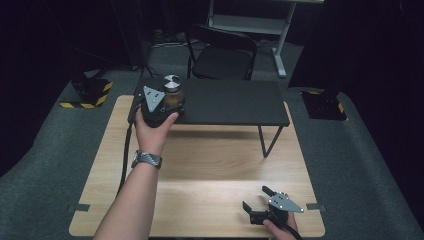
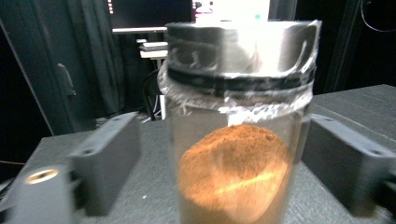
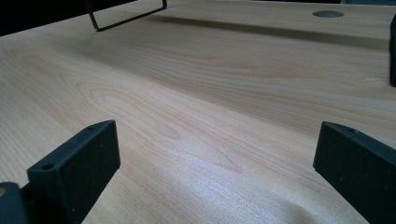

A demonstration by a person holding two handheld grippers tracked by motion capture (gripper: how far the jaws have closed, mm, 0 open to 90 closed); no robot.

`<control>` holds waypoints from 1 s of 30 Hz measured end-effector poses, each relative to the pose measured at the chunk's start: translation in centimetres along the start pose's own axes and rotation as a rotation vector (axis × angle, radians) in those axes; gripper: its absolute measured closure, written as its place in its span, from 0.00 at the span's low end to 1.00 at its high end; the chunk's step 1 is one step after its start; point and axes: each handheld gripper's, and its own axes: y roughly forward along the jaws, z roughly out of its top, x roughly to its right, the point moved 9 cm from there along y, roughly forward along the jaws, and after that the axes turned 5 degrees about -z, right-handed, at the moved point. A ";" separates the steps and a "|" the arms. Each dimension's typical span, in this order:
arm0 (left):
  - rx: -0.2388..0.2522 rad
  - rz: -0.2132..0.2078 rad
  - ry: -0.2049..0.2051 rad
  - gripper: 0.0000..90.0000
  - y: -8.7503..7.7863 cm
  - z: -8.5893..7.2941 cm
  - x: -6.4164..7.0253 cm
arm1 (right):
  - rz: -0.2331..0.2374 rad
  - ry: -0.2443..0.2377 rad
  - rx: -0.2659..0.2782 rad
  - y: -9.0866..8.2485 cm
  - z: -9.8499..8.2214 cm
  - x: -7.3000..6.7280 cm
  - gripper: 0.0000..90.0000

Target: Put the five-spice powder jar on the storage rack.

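Observation:
A clear jar (image 1: pixel 172 89) with a silver metal lid and orange-brown powder inside stands upright on the left end of a black raised shelf (image 1: pixel 235 102). My left gripper (image 1: pixel 167 102) is open at the jar, one jaw on each side. In the left gripper view the jar (image 2: pixel 238 140) stands between the jaws, with a small gap showing at the left jaw. My right gripper (image 1: pixel 256 197) rests low over the wooden table (image 1: pixel 200 170) near its front right edge. Its jaws are open with nothing between them, over bare wood (image 3: pixel 215 154).
The black shelf stands on thin wire legs (image 1: pixel 270 142) over the table's far half. A black folding chair (image 1: pixel 222 55) sits behind the table. Yellow-and-black striped bases (image 1: pixel 87 92) stand on the grey floor at both sides.

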 end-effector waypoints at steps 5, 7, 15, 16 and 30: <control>0.024 -0.033 -0.007 0.01 -1.6 -0.5 -0.5 | 0.000 -0.003 -0.002 0.0 0.0 0.0 0.00; 0.035 -0.045 0.000 0.01 -2.3 -0.8 -0.6 | -0.003 -0.003 -0.005 0.1 0.1 0.0 0.00; 0.087 -0.078 0.016 0.01 -6.0 -2.1 -1.0 | -0.003 -0.008 -0.004 0.1 0.1 -0.1 0.00; 0.087 -0.078 0.016 0.01 -6.0 -2.1 -1.0 | -0.003 -0.008 -0.004 0.1 0.1 -0.1 0.00; 0.135 -0.127 0.037 0.01 -12.0 -4.2 -2.2 | 0.001 -0.005 -0.009 0.1 0.1 0.0 0.00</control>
